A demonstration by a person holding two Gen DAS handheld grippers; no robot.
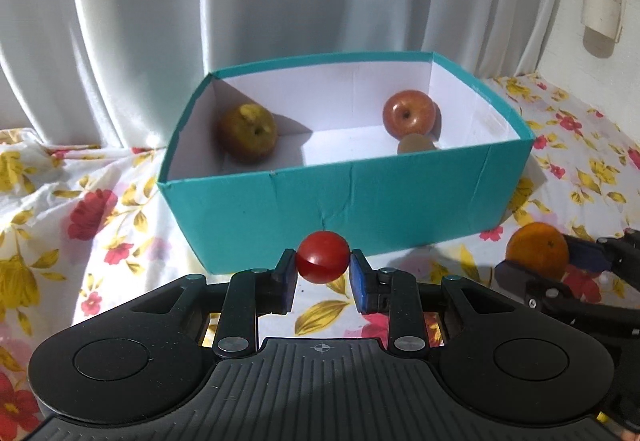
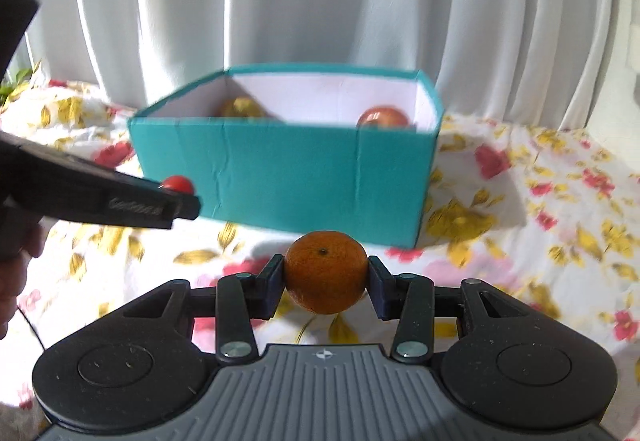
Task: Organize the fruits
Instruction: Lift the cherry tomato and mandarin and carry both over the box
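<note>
**Inspector A:** What was noted of the two grippers?

**Inspector B:** The left gripper [image 1: 323, 261] was found with its jaws nearly closed, the small red tomato [image 1: 322, 256] being pinched between the pads. The right gripper [image 2: 326, 273] was found closed a little wider on the orange [image 2: 326, 271]. Both fruits were held clear of the floral cloth [image 1: 100, 209], just in front of the teal box [image 1: 340, 201].

**Inspector A:** And the box?

**Inspector B:** A yellow-green apple [image 1: 248, 131] was seen at its left corner, a red apple [image 1: 409, 113] at the right, with a small brownish item [image 1: 416, 143] beside the latter; it could not be identified.

**Inspector A:** Which step was judged to be in hand?

**Inspector B:** Carrying, with both pickups completed. The next move was judged to require each fruit to be lifted over the near wall and released into bare floor between the apples. Whether the surface was a desk or a bed could not be told.
</note>
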